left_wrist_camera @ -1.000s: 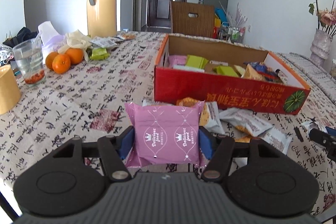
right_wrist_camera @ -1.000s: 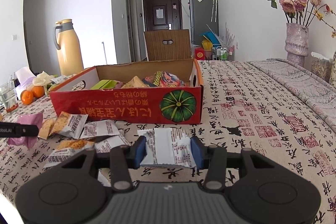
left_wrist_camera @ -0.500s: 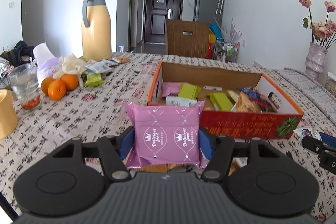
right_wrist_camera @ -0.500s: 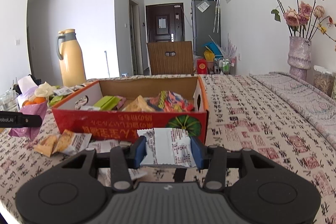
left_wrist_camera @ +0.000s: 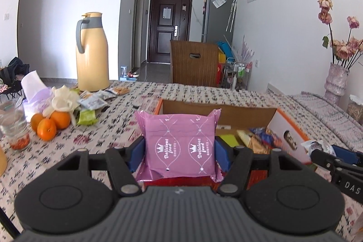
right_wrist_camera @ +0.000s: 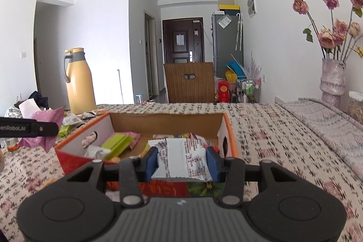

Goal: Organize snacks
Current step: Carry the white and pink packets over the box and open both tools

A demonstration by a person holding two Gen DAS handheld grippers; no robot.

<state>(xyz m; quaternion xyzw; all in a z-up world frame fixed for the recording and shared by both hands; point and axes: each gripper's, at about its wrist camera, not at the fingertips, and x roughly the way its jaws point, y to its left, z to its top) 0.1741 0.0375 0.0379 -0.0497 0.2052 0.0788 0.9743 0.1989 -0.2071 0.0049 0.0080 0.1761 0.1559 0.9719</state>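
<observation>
Jaws: left gripper clamping pink packet; right gripper clamping white packet.
Ahead: cardboard box sitting mid-frame, thermos standing upper left.

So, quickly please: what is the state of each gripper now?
Left gripper: jaws closed on the pink snack packet.
Right gripper: jaws closed on the white snack packet.

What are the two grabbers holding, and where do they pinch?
The left gripper pinches a pink snack packet by its side edges. The right gripper pinches a white snack packet by its sides.
</observation>
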